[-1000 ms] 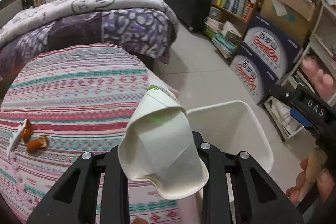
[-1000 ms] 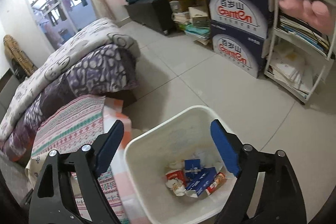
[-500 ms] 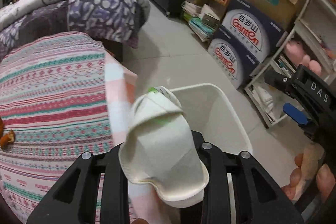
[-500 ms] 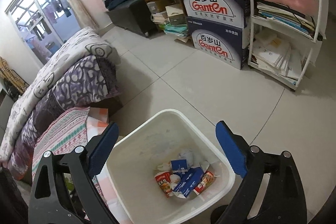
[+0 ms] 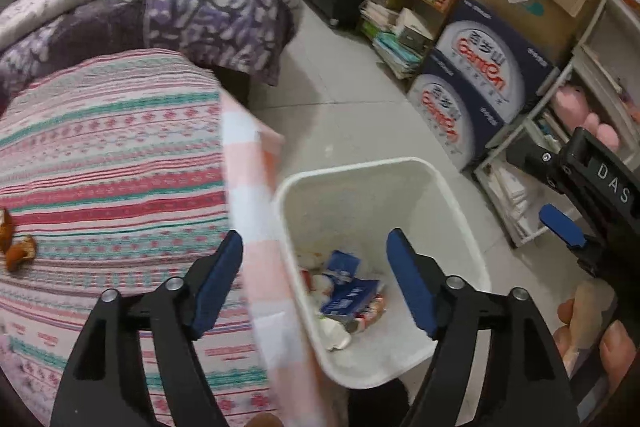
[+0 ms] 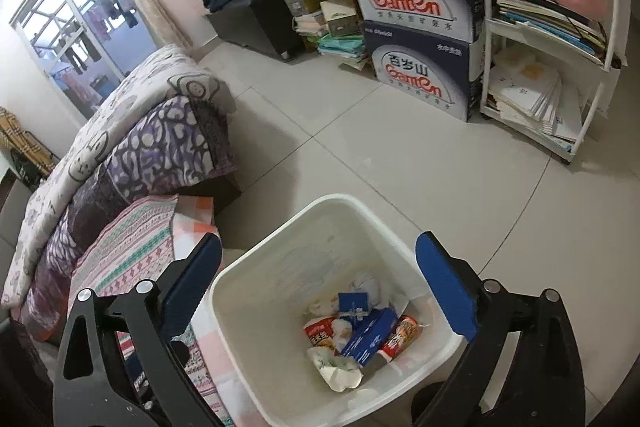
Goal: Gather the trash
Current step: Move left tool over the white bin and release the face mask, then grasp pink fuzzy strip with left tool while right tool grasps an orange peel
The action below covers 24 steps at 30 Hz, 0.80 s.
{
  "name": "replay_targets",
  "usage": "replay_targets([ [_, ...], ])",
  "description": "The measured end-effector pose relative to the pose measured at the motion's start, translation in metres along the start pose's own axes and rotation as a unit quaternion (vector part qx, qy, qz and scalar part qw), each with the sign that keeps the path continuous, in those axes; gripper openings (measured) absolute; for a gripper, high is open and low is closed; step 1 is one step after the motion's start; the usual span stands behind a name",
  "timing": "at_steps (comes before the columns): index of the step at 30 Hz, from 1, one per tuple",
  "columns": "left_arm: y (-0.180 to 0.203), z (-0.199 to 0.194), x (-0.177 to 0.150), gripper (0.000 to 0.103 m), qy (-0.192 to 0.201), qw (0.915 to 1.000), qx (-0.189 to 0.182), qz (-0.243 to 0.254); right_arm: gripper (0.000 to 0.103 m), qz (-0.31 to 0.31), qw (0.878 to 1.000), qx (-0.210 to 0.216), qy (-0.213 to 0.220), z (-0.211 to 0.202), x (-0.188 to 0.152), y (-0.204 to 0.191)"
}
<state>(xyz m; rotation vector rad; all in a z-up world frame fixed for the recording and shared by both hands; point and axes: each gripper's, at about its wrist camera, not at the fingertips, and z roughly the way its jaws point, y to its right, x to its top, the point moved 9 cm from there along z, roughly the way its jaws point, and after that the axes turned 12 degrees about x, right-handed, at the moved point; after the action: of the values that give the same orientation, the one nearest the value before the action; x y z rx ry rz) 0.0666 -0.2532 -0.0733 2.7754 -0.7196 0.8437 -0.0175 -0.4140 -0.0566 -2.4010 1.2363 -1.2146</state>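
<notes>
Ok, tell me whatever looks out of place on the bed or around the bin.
Two orange-brown scraps lie loose on the striped bedspread, apart from the rubbish in the white bin. What they are is unclear. Nothing has spilled on the floor beside the bin.

The orange scraps [image 5: 16,253] on the striped cover [image 5: 112,187] are cut by the left edge and blurred. The bin [image 6: 256,275] floor is partly hidden under trash [image 6: 356,335].
</notes>
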Motion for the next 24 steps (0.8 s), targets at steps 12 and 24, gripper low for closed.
replay_targets([
  [12,-0.116,-0.001,-0.027,0.085,-0.023,0.9886,0.140,-0.051,0.096,-0.087,0.994,0.026,-0.060,0.029,-0.049,-0.074],
  [24,-0.252,-0.007,-0.076,0.085,-0.077,0.9443,0.297,-0.120,0.096,-0.168,0.978,0.054,-0.112,0.048,-0.101,-0.140],
])
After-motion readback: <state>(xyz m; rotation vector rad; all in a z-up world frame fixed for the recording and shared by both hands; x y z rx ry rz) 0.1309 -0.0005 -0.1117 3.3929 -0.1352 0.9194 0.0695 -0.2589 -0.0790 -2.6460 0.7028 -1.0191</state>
